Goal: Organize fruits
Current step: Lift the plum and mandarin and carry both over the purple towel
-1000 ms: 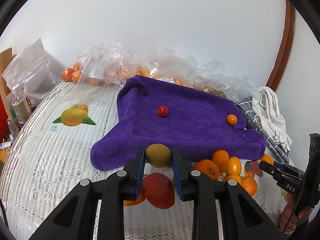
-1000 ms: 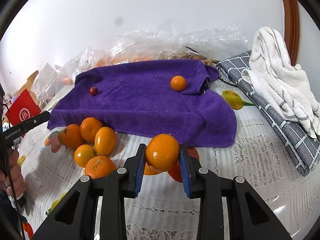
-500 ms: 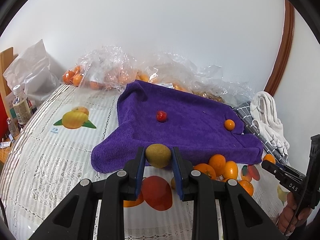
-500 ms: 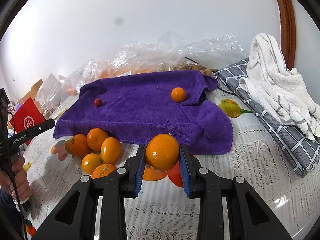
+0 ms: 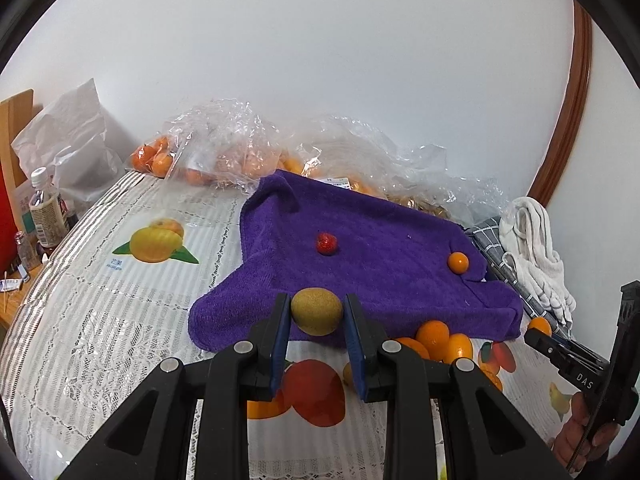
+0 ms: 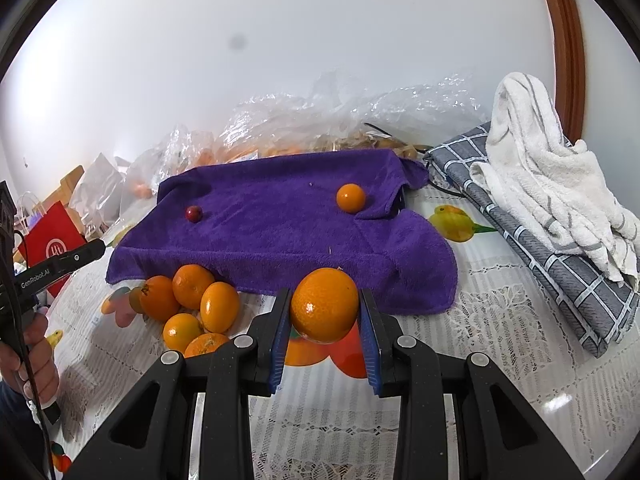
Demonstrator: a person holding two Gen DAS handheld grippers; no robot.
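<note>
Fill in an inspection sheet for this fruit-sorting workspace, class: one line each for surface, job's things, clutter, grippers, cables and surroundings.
Surface: table with a white lace cloth printed with fruit pictures.
Job's things: purple towel bearing a small red fruit and a small orange; pile of oranges at its front edge.
Clutter: plastic bags of fruit, checked cloth, white towel, bottle, red bag.
Grippers: left gripper shut on a kiwi; right gripper shut on an orange.
Cables: thin cable along the left handle.
Surroundings: white wall, brown wooden frame.
</note>
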